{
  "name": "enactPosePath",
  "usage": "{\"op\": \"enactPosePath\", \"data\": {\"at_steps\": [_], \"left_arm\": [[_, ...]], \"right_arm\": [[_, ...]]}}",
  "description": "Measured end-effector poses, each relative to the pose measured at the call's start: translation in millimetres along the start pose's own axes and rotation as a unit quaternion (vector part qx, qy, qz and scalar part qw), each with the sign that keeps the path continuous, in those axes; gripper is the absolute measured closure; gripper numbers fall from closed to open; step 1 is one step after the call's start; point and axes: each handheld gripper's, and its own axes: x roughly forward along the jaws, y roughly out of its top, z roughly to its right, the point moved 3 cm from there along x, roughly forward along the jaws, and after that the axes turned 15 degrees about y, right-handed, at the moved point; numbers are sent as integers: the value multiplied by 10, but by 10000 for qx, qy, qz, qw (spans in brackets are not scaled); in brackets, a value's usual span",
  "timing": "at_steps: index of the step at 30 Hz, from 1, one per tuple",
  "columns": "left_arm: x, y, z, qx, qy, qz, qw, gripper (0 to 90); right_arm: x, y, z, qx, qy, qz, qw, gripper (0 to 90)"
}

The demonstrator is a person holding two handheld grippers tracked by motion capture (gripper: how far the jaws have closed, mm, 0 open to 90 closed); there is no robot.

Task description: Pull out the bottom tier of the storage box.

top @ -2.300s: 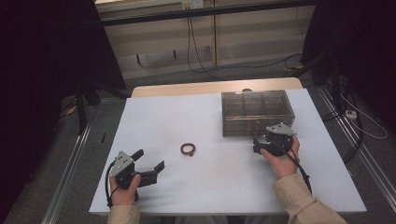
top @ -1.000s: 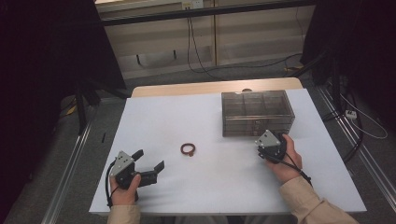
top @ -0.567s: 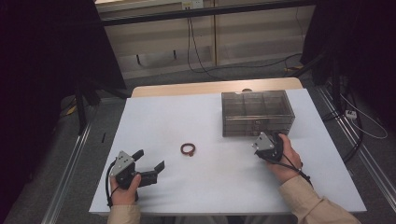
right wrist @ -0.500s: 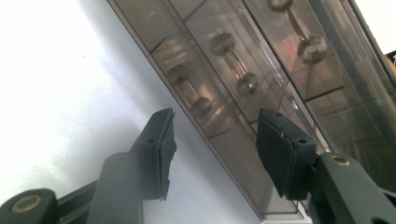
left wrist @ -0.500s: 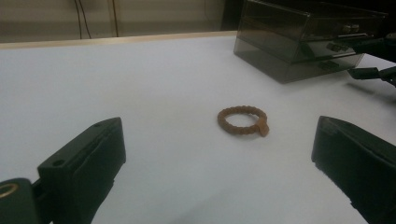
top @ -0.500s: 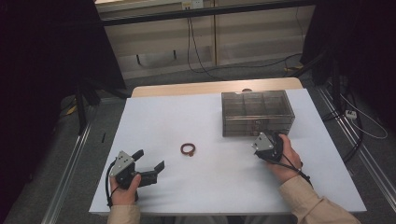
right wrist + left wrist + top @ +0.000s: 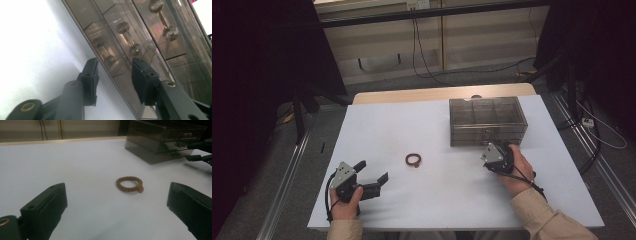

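Note:
A brown beaded ring (image 7: 413, 160) (image 7: 128, 185) lies on the white table (image 7: 432, 125), left of centre. My left gripper (image 7: 373, 171) (image 7: 117, 195) rests near the front left, open wide and aimed at the ring, which lies just beyond its jaws. A smoky clear drawer box (image 7: 488, 120) (image 7: 150, 50) stands at the back right. My right gripper (image 7: 493, 146) (image 7: 115, 72) is rolled on its side, low against the box's front. Its jaws have just been closing, but a gap remains. A gold drawer handle (image 7: 128, 37) sits just past the fingertips (image 7: 90, 72), with nothing pressed between them.
A wooden strip (image 7: 437, 94) runs along the table's far edge, with cables on the floor behind. Metal rails (image 7: 287, 175) flank the table's left and right sides. The right gripper (image 7: 200, 152) shows by the box (image 7: 162, 137) in the left gripper view.
The right hand has come down from the box's top front edge to low in front of its drawers. The left gripper and the ring have stayed put.

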Motion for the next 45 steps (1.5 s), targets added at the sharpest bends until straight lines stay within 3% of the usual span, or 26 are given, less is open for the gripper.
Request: {"op": "enactPosePath", "data": {"at_steps": [5, 11, 22, 35, 41, 45], "left_arm": [[6, -3, 7, 5, -30, -18, 10000, 30], [13, -2, 8, 17, -45, -20, 10000, 32], [10, -4, 0, 6, -15, -30, 10000, 32], [27, -17, -6, 29, 6, -76, 10000, 32], [37, -22, -1, 72, 1, -113, 9999, 32], [40, -22, 2, 77, 1, -116, 9999, 32]], "right_arm": [[14, 8, -17, 19, 44, 11, 10000, 601], [23, 10, 11, -429, 42, -185, 9989, 602], [79, 21, -31, -566, 98, -229, 9981, 623], [200, 31, -50, -702, 30, -244, 9972, 647], [240, 45, -50, -872, -87, -279, 9958, 682], [248, 55, -56, -1122, -207, -333, 9929, 726]]}}
